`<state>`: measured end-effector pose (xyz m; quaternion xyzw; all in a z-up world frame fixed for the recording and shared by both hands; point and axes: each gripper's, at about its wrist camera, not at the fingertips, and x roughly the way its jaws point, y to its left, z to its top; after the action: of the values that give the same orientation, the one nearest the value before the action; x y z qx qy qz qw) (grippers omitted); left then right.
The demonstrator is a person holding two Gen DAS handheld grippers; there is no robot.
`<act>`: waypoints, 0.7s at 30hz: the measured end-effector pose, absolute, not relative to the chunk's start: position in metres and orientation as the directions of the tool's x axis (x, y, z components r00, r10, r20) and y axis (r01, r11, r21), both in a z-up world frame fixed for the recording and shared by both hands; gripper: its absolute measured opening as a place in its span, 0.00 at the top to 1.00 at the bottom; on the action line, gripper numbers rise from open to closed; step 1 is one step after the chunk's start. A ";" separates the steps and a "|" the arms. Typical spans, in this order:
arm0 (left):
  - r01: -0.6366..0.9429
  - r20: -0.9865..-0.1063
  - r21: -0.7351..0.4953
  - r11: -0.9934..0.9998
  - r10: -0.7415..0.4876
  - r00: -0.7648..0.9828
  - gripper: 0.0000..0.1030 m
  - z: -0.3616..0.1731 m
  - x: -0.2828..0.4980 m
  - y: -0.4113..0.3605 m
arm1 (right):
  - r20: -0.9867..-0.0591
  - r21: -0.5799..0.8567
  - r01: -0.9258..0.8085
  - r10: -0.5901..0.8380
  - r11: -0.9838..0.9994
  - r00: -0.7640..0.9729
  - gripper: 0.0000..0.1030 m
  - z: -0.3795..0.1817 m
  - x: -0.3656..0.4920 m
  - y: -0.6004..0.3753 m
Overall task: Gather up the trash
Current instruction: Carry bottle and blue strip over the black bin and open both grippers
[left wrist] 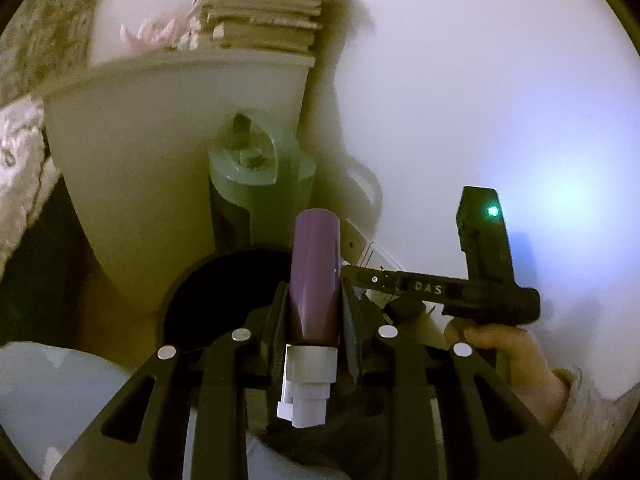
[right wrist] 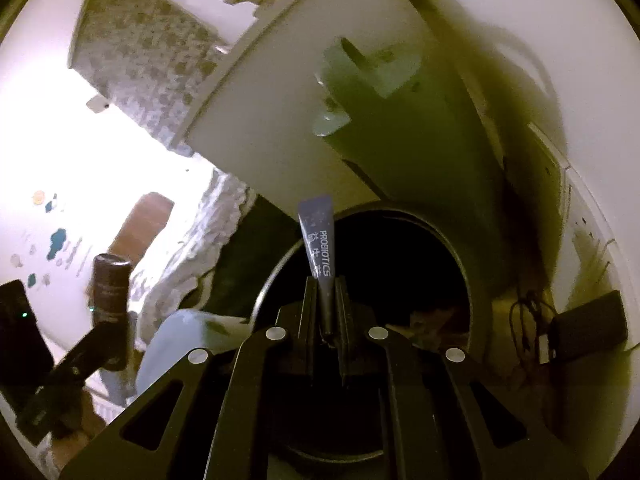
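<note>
My left gripper (left wrist: 314, 292) is shut on a purple bottle (left wrist: 316, 264) whose white pump end (left wrist: 306, 388) points back at the camera. The round black bin (left wrist: 224, 292) opens just below and left of it. In the right wrist view my right gripper (right wrist: 325, 284) is shut on a thin dark-blue sachet (right wrist: 318, 236) marked PROBIOTICS, held over the bin mouth (right wrist: 392, 272). Crumpled paper lies inside the bin. The right gripper (left wrist: 356, 272) shows in the left view, with a hand (left wrist: 500, 344) on it. The left gripper (right wrist: 110, 332) with the bottle (right wrist: 110, 280) shows at the right view's left edge.
A white cabinet (left wrist: 172, 152) stands behind the bin, with a pale green appliance (left wrist: 256, 160) beside it and stacked books (left wrist: 264, 12) on top. A wall socket (left wrist: 358, 246) and a black adapter with cables (right wrist: 588, 332) sit right of the bin. Lace bedding (right wrist: 208, 240) hangs at left.
</note>
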<state>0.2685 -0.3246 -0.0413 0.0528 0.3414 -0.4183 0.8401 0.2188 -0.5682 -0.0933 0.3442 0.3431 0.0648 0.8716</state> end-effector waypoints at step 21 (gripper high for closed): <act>0.646 -0.687 -0.258 0.718 -0.607 0.400 0.47 -0.087 0.304 -0.341 | -0.607 0.635 0.181 0.340 0.751 0.718 0.71 -0.107 0.233 -0.558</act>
<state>0.3040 -0.3409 -0.0874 0.0248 0.3996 -0.3747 0.8363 0.2334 -0.5576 -0.1072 0.3498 0.3724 0.0465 0.8584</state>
